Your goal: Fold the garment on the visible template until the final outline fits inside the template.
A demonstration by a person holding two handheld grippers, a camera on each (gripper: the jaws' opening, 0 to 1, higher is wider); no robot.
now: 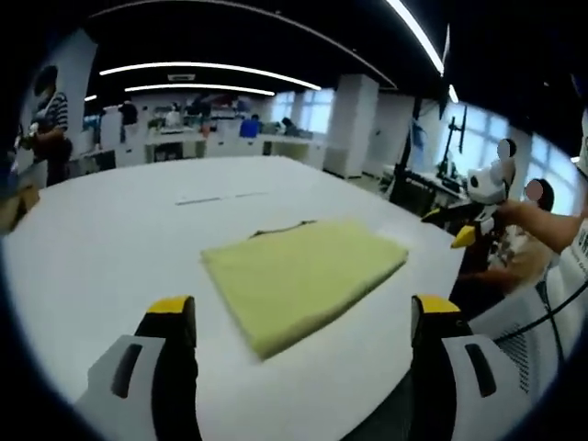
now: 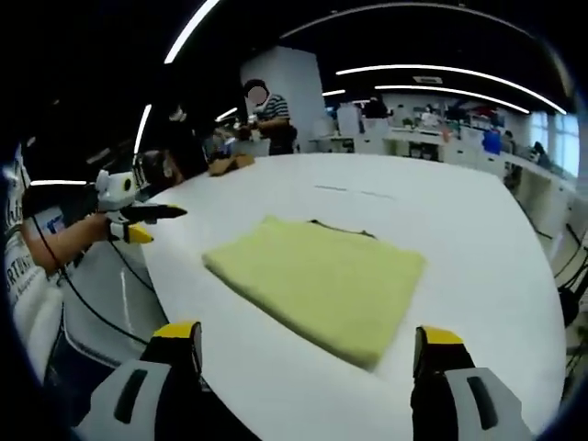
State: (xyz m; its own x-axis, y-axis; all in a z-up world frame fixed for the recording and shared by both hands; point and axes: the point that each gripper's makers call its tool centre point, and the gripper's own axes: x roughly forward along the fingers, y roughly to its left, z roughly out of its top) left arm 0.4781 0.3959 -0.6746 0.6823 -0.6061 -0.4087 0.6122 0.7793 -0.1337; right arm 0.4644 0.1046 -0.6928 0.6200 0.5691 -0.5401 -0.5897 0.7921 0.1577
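Garment point(image 1: 303, 280): one item, pale yellow-green, folded into a flat rectangle, lying on the white table point(image 1: 119, 239) near the edge closest to me; I see it again in the right gripper view point(image 2: 322, 280). A thin dark line shows along its far edge; I cannot tell whether that is the template outline.

Left gripper point(image 1: 303, 322): jaws spread wide, yellow-tipped, holding nothing, raised short of the garment's near edge.

Right gripper point(image 2: 308, 344): jaws likewise wide apart and empty, just short of the garment.

Writing: dark lettering on a person's white sleeve point(image 2: 18, 266) at the table's side edge, too distorted for me to read. I find no label or brand on the garment.

Other items: a brown object point(image 2: 230, 165) near the table's far corner; a person in a striped top point(image 2: 271, 115) standing beyond it; desks in the background.
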